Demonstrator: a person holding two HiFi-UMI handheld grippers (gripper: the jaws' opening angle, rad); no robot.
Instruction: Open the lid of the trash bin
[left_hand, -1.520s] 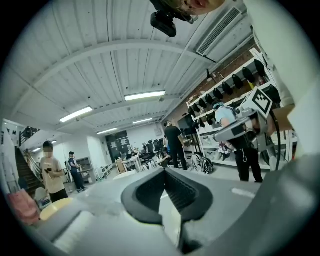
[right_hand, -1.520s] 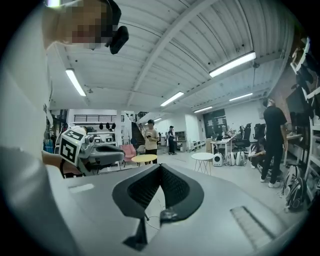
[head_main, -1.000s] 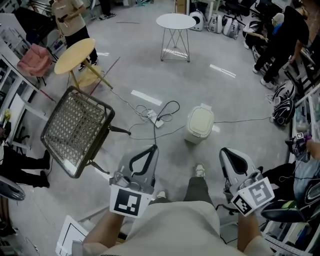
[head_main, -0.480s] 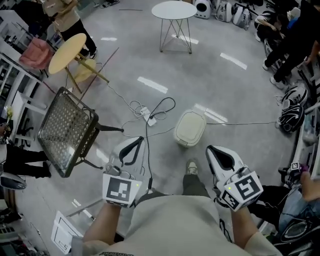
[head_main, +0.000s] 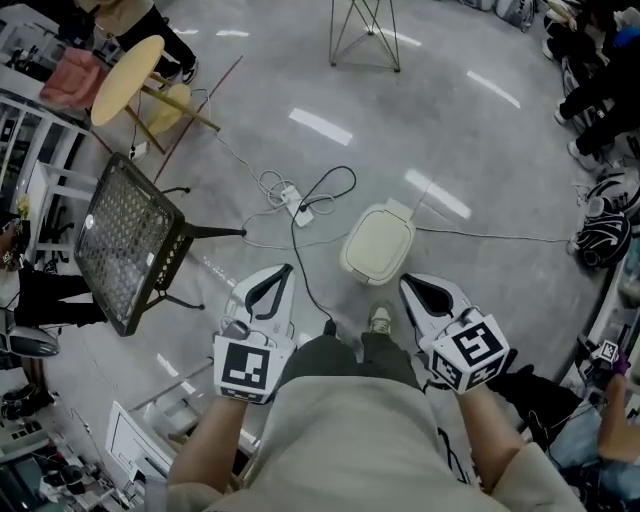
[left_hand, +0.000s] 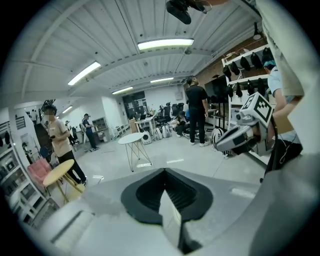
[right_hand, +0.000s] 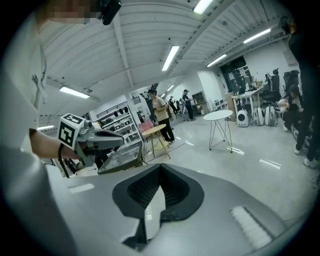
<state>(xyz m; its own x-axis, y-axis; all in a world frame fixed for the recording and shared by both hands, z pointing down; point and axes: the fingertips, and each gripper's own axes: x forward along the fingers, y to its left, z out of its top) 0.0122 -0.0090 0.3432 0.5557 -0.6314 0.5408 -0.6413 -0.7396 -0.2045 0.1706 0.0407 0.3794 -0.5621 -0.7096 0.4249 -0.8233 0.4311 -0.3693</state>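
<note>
Vs 0.5 s ago, both grippers are closer to the trash bin (head_main: 377, 243). L gripper (head_main: 283, 273) and R gripper (head_main: 408, 284) have jaws shut tip to tip, nothing held, and point fwd, side by side. Bin, lid down, stands just ahead betw. them, nearer R. Grey floor (head_main: 480, 170); mesh chair (head_main: 125, 240) left of L gripper; power strip (head_main: 298, 208) beyond.

You have stepped up to the bin (head_main: 378, 243): it now lies just ahead of your shoe (head_main: 379, 320), with the left claw (head_main: 280, 281) and right claw (head_main: 414, 290) nearer its sides. Of the white table, only legs (head_main: 365, 30) remain at the top edge.
</note>
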